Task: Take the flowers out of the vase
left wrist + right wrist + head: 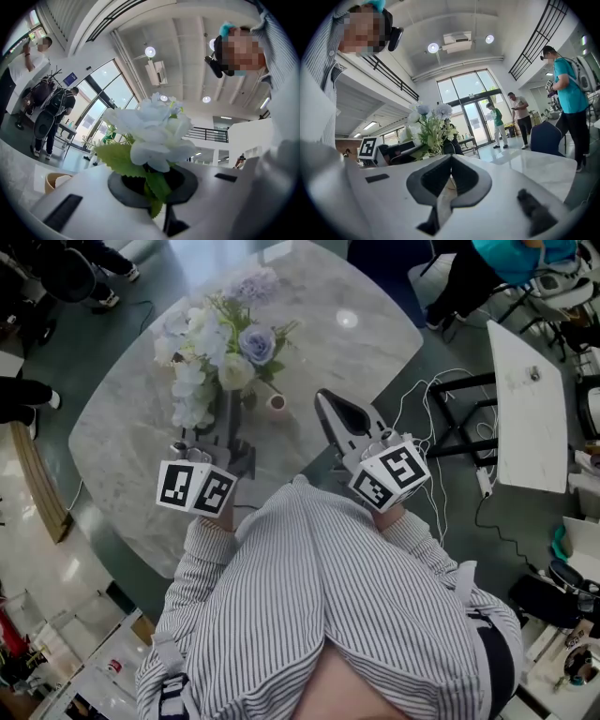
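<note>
Flowers (150, 131): soft white and pale blue petals, flat green leaves. Left gripper (154, 187): fingers nearly together, pinching the stem, blooms just above the fingertips. The stem itself is buried in the notch between the fingers. Dark vase (226, 416) sits just ahead of those fingers, mostly covered by leaves, so I can't tell if the stems are clear of it. Right gripper (449, 174): fingers closed, nothing in them, bunch well ahead and left of them. Glossy, rounded marble desk (375, 343).
</note>
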The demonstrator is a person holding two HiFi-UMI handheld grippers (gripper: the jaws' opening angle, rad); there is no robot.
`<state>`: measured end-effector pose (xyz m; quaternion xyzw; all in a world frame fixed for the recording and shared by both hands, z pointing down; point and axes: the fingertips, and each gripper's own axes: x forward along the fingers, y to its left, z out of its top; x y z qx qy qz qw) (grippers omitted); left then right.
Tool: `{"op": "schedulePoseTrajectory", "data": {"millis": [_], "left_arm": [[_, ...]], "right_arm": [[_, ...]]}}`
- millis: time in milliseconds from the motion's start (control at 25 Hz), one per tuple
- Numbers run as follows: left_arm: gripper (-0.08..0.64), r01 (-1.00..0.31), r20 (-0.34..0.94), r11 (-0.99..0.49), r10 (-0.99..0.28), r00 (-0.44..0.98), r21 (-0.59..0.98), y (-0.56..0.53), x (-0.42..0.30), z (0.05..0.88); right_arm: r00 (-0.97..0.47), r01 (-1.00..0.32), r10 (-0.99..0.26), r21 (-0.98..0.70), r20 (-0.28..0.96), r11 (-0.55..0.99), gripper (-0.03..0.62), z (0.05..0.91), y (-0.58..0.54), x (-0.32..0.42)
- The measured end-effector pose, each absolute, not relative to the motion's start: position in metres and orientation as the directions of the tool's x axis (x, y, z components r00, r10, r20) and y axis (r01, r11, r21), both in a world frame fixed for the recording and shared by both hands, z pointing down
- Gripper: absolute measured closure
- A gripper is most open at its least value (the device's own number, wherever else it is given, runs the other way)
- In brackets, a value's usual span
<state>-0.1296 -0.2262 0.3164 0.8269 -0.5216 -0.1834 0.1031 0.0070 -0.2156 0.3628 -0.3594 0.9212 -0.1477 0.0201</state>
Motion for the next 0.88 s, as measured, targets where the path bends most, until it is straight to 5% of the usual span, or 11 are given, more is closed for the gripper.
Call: {"op": "schedulePoseTrajectory", "data": {"millis": [880], "left_arm": [[0.523, -0.760, -0.198, -0.418, -0.908, 0.370, 0.498, -0.223, -0.136, 0.339]], "right_arm": [[-0.764, -0.626, -0.641, -0.325, 0.074, 0.709, 0.577, 0.370, -0.218, 0.001]]}}
